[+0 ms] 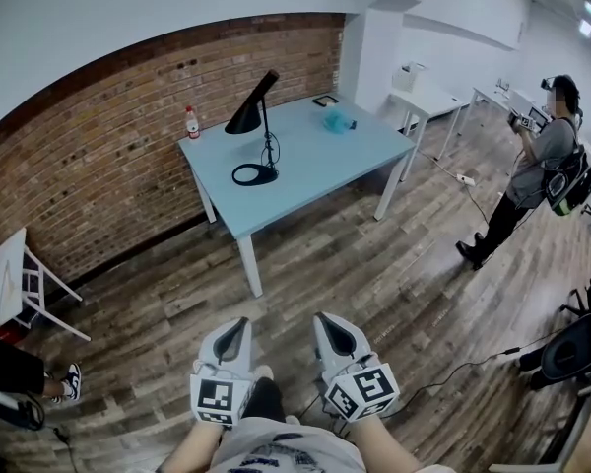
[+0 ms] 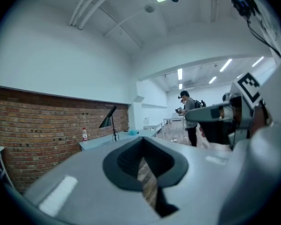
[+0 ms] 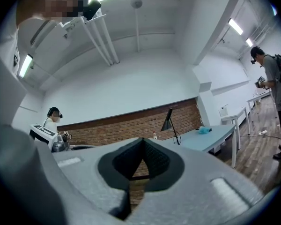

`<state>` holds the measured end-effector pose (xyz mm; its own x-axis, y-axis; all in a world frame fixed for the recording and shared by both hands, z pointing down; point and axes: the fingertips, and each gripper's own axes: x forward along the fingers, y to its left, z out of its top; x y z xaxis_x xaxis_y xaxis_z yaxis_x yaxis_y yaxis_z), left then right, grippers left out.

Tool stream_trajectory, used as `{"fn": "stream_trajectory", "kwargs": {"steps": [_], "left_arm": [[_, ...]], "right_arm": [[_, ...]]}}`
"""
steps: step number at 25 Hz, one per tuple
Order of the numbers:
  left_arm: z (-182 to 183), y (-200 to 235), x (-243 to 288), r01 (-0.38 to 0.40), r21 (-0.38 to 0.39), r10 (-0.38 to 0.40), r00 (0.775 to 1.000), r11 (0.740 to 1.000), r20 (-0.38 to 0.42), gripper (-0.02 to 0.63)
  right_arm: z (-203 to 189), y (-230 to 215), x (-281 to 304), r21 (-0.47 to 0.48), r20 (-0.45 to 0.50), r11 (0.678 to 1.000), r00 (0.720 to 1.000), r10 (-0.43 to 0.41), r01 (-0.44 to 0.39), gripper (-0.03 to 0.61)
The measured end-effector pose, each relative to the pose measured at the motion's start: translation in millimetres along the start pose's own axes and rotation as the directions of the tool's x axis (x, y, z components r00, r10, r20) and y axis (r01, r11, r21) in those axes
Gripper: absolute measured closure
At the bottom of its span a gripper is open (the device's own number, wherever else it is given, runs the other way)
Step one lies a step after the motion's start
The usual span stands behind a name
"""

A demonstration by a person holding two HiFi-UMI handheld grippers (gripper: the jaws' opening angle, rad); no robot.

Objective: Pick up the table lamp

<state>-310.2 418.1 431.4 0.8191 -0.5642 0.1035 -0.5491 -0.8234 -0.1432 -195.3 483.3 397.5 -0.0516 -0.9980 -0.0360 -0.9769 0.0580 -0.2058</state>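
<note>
The lamp (image 1: 252, 106) stands upright on the table (image 1: 315, 170), near the table's left end: black cone shade tilted on a thin stem, round ring base flat on the top, a dark cord looped by the stem. Behind it a small bottle (image 1: 191, 122) sits at the back corner by the brick wall (image 1: 98, 175), and a blue thing (image 1: 337, 119) lies well apart towards the far end. Nothing crowds the lamp, so it's open from the near side.

Now down to the bottom of the head view. The left gripper (image 1: 233, 331) and right gripper (image 1: 333, 329) sit side by side just in front of the person, both pointing towards the table and both well apart from it, with bare wooden floor between. Each gripper's own view shows its jaws brought together with nothing between them, and the lamp small in the distance beyond the tips.

So this looks like the approach, with the pick itself not begun. The next move, I'd judge, calls for closing that stretch of floor, spreading one pair of jaws, then lining them up on the thin stem. The tall, top-heavy shape could tip, and the cord may drag
</note>
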Motion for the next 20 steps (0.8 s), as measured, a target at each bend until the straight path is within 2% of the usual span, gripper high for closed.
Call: {"fn": "stream_trajectory", "kwargs": {"steps": [8,20], "left_arm": [[-9.2,37.5,67.7,0.006,-0.013,-0.005,1.0,1.0,0.009,0.621],[-8.9,145.5,220.6,0.038,-0.019,-0.037,0.999,0.999,0.006,0.621]], "right_arm": [[-7.0,-36.7,66.7,0.006,-0.012,1.0,1.0,-0.002,0.002,0.58],[3.0,-104.8,232.6,0.002,-0.033,1.0,0.999,-0.025,0.025,0.58]]}}
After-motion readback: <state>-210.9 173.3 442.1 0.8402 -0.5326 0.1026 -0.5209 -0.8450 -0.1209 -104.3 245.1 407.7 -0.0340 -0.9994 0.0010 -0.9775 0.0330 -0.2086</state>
